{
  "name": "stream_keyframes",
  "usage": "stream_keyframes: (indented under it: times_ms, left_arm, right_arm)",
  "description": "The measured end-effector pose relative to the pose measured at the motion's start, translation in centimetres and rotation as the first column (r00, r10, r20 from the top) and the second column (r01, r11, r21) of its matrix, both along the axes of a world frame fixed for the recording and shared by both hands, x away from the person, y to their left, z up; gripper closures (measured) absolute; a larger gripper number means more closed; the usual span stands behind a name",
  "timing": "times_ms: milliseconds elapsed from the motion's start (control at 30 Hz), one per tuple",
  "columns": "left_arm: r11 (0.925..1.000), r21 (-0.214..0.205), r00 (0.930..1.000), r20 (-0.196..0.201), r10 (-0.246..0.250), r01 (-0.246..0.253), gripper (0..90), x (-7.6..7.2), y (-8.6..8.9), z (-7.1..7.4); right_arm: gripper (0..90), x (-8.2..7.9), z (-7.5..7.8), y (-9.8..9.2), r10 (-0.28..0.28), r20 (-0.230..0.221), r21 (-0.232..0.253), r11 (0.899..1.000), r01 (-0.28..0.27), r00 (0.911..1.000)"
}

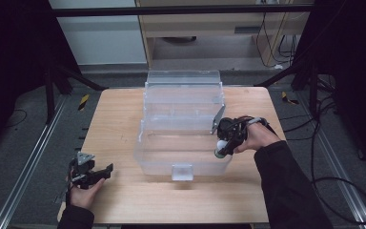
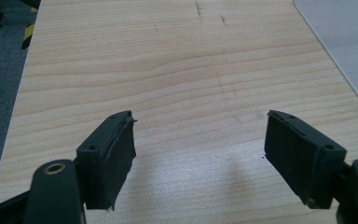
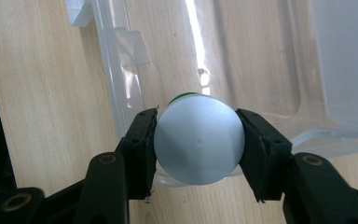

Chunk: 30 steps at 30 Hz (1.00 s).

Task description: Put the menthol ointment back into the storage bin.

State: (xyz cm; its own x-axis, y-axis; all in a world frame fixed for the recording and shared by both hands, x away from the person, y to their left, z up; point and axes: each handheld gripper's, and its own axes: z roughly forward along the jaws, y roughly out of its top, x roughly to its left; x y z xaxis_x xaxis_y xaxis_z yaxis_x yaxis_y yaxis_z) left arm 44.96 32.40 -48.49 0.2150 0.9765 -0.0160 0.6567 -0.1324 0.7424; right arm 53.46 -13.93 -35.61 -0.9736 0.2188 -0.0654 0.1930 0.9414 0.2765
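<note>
A clear plastic box (image 1: 181, 157) with its lid raised stands in the middle of the wooden table. My right gripper (image 1: 222, 147) is over the box's right rim, shut on a small round container (image 3: 197, 138) that has a silver-white end and a green band. In the right gripper view the container hangs above the box's rim (image 3: 116, 98), both pads pressed to its sides. My left gripper (image 1: 100, 172) rests low near the table's front left corner. Its jaws stand wide apart over bare wood (image 2: 186, 93) with nothing between them.
The box's raised lid (image 1: 183, 90) leans back toward the far edge. A small latch tab (image 1: 182, 171) sticks out from the box's front wall. A corner of the box (image 2: 349, 42) shows at the upper right in the left gripper view. Cables lie on the floor at the right.
</note>
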Motion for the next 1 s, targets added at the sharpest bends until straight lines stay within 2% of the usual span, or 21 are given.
stream_keyframes:
  times_ms: [233,367,867,1000]
  left_arm:
    - [1.0,-0.002,1.0,0.0,0.001,-0.001,23.8,0.0,0.1,0.0]
    - [1.0,0.0,1.0,0.0,0.0,0.0,23.8,0.0,0.0,0.0]
    - [1.0,-0.002,1.0,0.002,0.002,-0.002,23.8,0.0,0.1,0.0]
    - [1.0,-0.002,1.0,0.002,0.002,-0.002,23.8,0.0,0.1,0.0]
  right_arm:
    - [50.3,0.2,-1.1,-0.1,-0.015,-0.022,0.004,1.0,0.015,0.9996]
    - [50.3,0.3,-1.5,-0.2,-0.014,-0.017,-0.009,1.0,0.014,0.9998]
    - [50.2,0.5,-2.5,0.5,0.0,-0.029,-0.019,1.0,-0.001,0.9996]
    - [50.3,0.6,-2.8,0.2,-0.016,-0.039,-0.011,1.0,0.016,0.9991]
